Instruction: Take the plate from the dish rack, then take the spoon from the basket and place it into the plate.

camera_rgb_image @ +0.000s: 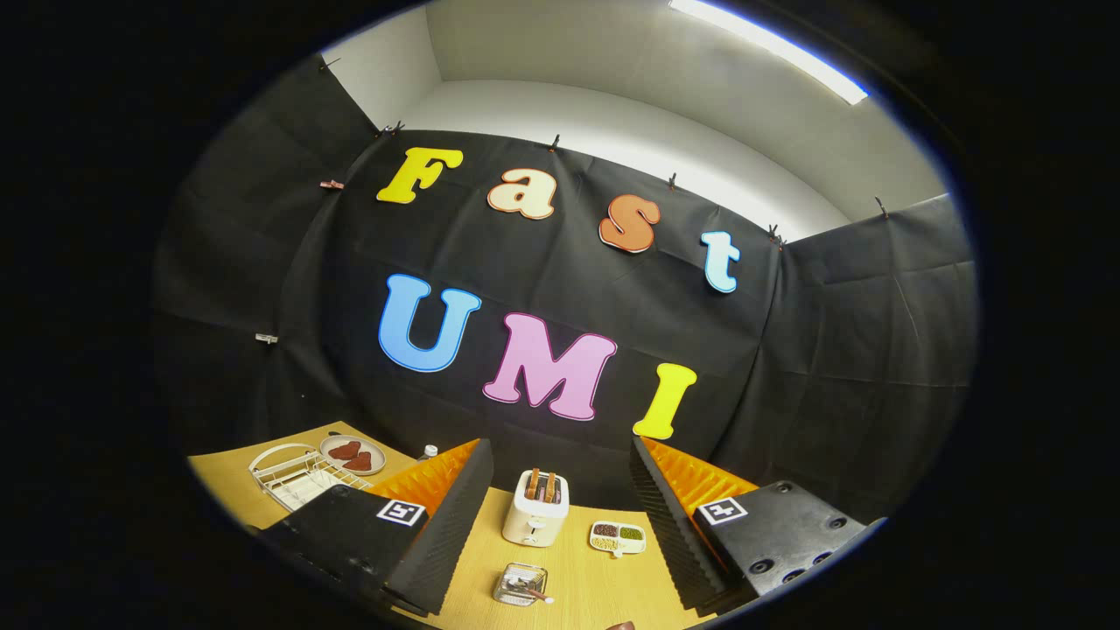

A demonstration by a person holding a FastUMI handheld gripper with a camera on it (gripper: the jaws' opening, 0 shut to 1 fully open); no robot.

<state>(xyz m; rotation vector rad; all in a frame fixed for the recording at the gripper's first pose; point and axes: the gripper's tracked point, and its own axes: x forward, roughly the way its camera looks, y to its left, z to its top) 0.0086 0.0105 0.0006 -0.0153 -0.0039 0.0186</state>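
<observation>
Tongs (560,525) spread wide, nothing between them, pitched up at the booth wall more than at the desk (582,577).

Risks as I read them:
- Dish rack (297,477) sits far off past the left finger, well apart from the tongs. I need a big swing left, and the finger body hides part of the rack, so I'd be lining up half blind.
- I can't make out a plate standing in the rack: something pale lies in it, too small to tell. The round dish (353,454) just behind the rack carries reddish pieces; grabbing that one by mistake would be the wrong pick.
- Toaster (535,507) stands dead ahead between the fingers. Driving straight forward would hit it.
- Small wire basket (520,584) is low between the fingers, close in. The spoon (531,592) lies across it with its handle poking out toward the right; dropping down carelessly could knock the basket or flick the spoon out.
- Divided snack tray (618,537) sits just inside the right finger and could get swept on a turn.

Order matters: rack first, basket second.
</observation>
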